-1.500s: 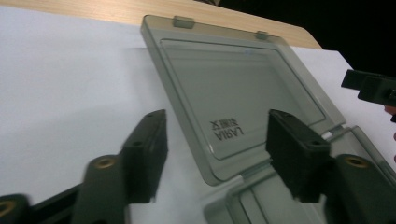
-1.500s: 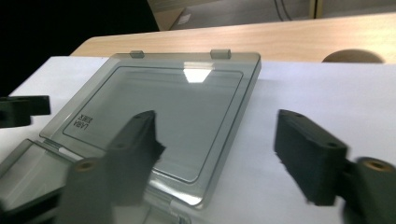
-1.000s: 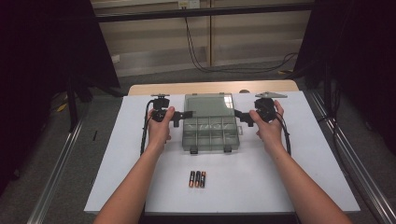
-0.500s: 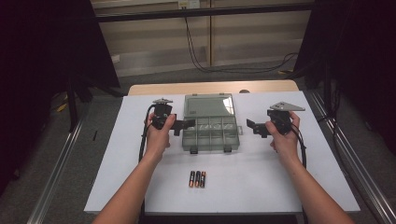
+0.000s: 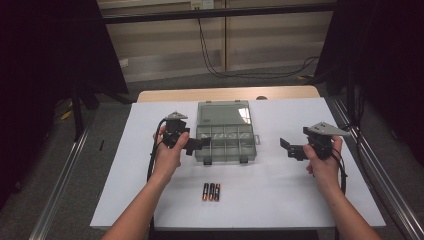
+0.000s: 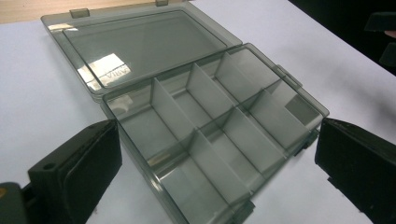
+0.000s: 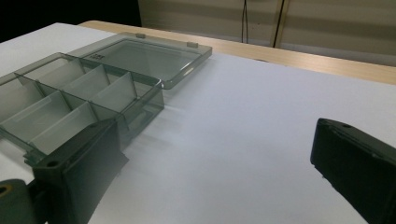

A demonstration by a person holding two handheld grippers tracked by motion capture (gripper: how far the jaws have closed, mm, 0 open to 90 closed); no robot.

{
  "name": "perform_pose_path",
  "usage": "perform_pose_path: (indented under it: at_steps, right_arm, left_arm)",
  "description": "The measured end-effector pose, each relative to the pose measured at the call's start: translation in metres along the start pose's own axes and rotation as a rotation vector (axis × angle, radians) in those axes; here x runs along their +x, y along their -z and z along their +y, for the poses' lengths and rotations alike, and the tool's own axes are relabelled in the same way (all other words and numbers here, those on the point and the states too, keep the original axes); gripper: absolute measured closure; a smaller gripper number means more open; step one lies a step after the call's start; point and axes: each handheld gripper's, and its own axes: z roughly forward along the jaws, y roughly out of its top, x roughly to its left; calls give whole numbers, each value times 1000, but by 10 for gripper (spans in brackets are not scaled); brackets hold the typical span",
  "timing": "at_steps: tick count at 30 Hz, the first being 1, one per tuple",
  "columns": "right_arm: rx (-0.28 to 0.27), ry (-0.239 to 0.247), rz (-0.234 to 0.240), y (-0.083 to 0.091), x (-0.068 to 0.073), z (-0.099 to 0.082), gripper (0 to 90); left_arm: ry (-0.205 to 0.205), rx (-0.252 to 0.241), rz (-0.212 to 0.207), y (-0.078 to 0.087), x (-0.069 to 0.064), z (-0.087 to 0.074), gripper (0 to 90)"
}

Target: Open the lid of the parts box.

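**Organizer box lying open, right gripper pulled clear to the side**

White counter (image 5: 280,200) under dim light, wooden strip along its far edge, dark curtains left and right, cables hanging against the pale back wall. Metal rails running along the floor on both sides.

Dead centre: a smoky clear plastic organizer box (image 5: 225,142), lid (image 5: 222,113) swung flat open toward the far edge, divided tray facing up. Seen close in the left gripper view (image 6: 219,126): two rows of compartments, thin partitions, nothing visible inside them. Three AA batteries (image 5: 211,191) lined up side by side near the front edge, well apart from the box. Nothing lying between batteries and box.

Left gripper (image 5: 195,145) at the box's left end, jaws spread wide, the tray framed between them in its own view, touching or not impossible to tell. Right gripper (image 5: 289,148) off to the right over bare counter, jaws likewise wide apart, holding nothing, box well to its left.

Compared with half a second back: right gripper farther out from the box; left gripper closer in against the box's left side. Box and batteries unmoved.
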Motion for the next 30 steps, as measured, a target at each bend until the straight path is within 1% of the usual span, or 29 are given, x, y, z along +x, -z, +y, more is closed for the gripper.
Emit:
perform_pose_path:
  at_steps: [2,3,4,5,6,7,9,10,11,13,14,15,19,20,24,25,26,28,29,30]
  right_arm:
    - [-7,6,-12,7,-2,-3,13]
    - [-10,9,-14,11,-3,-5,13]
    - [-12,9,-19,14,-4,-7,13]
    - [-15,8,-26,17,-5,-9,13]
    - [-17,9,-30,20,-6,-11,13]
    - [-19,9,-34,24,-6,-13,13]
    - [-26,15,-44,29,-8,-17,12]
    - [-28,12,-46,32,-9,-19,12]
    - [-32,15,-50,34,-9,-20,12]
    - [-38,13,-48,41,-10,-24,11]
    - [-39,15,-52,43,-11,-26,11]
    - [-42,14,-54,45,-11,-27,11]
    - [-47,14,-62,54,-13,-32,11]
    - [-47,10,-63,55,-12,-33,11]
    - [-50,24,-60,62,-12,-38,11]
    - [-50,27,-59,64,-11,-40,11]
    - [-51,27,-61,66,-12,-41,11]
    - [-52,28,-64,70,-13,-44,11]
    - [-52,24,-63,72,-13,-46,12]
    - [-53,22,-61,74,-14,-47,13]
  left_arm:
    - [-10,1,-11,3,-3,-1,5]
    - [-17,5,-7,5,-4,-1,5]
    - [-14,7,-3,6,-6,-2,5]
    - [-11,5,-11,7,-7,-3,5]
    - [-13,5,-12,7,-9,-4,5]
    - [-24,12,-15,8,-9,-4,5]
    - [-28,16,-13,9,-11,-5,5]
    - [-22,13,-16,9,-13,-6,5]
    - [-29,18,-13,10,-14,-7,5]
    - [-31,18,-17,10,-17,-8,5]
    - [-38,28,-13,11,-18,-8,5]
    - [-41,24,-19,11,-19,-9,5]
    - [-52,35,-25,14,-25,-10,5]
    - [-61,38,-22,14,-26,-10,5]
    - [-70,54,-28,15,-30,-13,6]
    - [-74,54,-24,15,-32,-14,6]
    - [-74,53,-29,15,-33,-15,6]
    - [-83,79,-24,16,-34,-16,6]
    - [-85,69,-22,15,-35,-18,6]
    - [-86,71,-26,15,-36,-18,7]
